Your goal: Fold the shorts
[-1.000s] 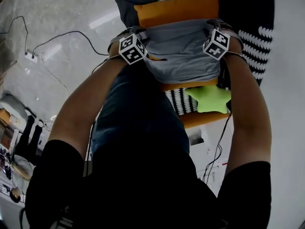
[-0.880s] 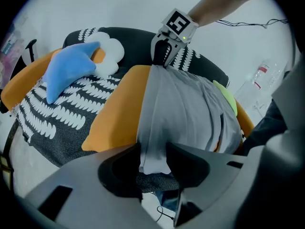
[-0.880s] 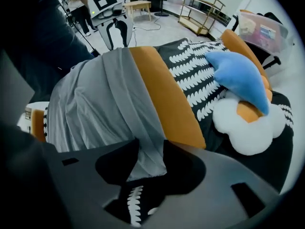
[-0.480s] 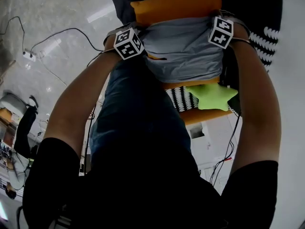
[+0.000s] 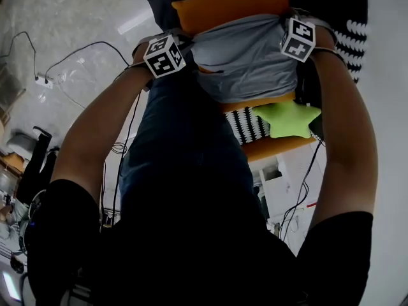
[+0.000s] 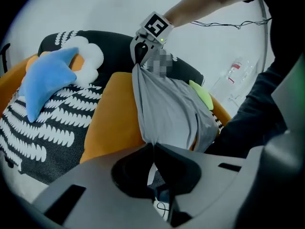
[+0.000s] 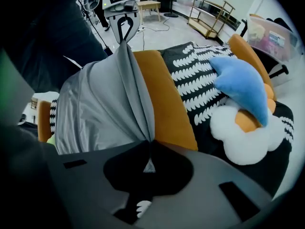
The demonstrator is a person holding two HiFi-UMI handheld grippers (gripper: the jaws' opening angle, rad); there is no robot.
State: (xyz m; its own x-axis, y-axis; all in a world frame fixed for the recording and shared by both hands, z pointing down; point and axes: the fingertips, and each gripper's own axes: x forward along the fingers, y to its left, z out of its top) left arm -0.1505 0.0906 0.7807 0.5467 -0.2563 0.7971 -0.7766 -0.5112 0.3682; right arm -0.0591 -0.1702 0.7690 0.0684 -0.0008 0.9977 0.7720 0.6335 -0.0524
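Observation:
The grey shorts (image 5: 245,59) hang stretched between my two grippers over an orange cushion (image 5: 223,2). My left gripper (image 5: 183,44) grips one top corner of the shorts (image 6: 167,109); its jaws are closing, and the fabric is bunched tight between its pads. My right gripper (image 5: 285,23) is shut on the other top corner of the shorts (image 7: 105,104). In the left gripper view the left gripper (image 6: 152,147) faces the right gripper (image 6: 140,54). In the right gripper view the right gripper (image 7: 149,144) faces the left gripper (image 7: 123,30).
A green star plush (image 5: 287,118) lies on the near side of the cushion, under the shorts' hem. A blue star plush (image 7: 243,87) and a white cloud plush (image 7: 238,132) rest on the black patterned seat (image 6: 43,128). A plastic bottle (image 6: 231,75) and cables (image 5: 76,53) lie on the floor.
Both marker cubes have shifted up in the head view, and the left one also moved left. The shorts' top edge is pulled further up over the orange cushion.

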